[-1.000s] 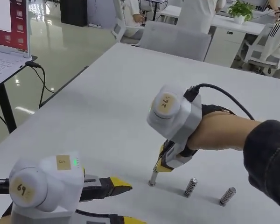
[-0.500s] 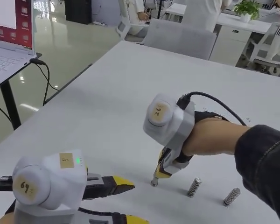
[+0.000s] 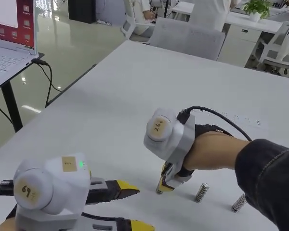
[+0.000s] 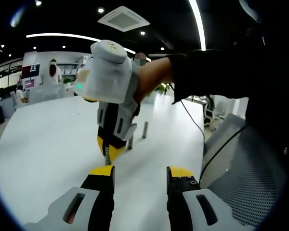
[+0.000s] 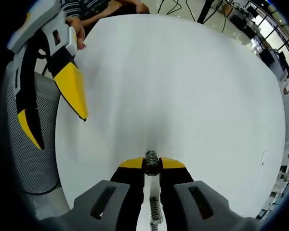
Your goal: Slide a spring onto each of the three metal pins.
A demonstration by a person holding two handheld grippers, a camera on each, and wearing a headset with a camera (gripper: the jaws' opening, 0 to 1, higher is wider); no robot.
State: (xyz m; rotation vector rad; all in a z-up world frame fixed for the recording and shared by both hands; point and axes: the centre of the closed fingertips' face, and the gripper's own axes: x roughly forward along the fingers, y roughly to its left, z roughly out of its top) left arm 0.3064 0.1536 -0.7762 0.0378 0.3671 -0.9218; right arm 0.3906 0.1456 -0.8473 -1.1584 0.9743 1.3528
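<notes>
At the lower left of the head view the left gripper [image 3: 132, 208] hovers low over the white table [image 3: 111, 96], its yellow-tipped jaws spread wide with nothing between them. The left gripper view shows the same empty gap. To its right, and apart from it, the right gripper [image 3: 162, 186] points steeply down at the table. Its jaws are pressed together on the third spring [image 5: 151, 159], which the right gripper view shows running up between the tips. The pin [image 3: 159, 191] beneath it shows as no more than a grey stub at the table, so I cannot tell how far down the pin this spring sits. Further right, the middle spring [image 3: 201, 192] and the far-right spring [image 3: 239, 203] stand close to upright on the table, near each other and clear of both grippers. That they stand at all suggests each is already carried by a pin, though no pin can be made out inside the coils. On that reading two of the three are done and the last is in hand. What seems left is to seat this spring fully and open the jaws.
</notes>
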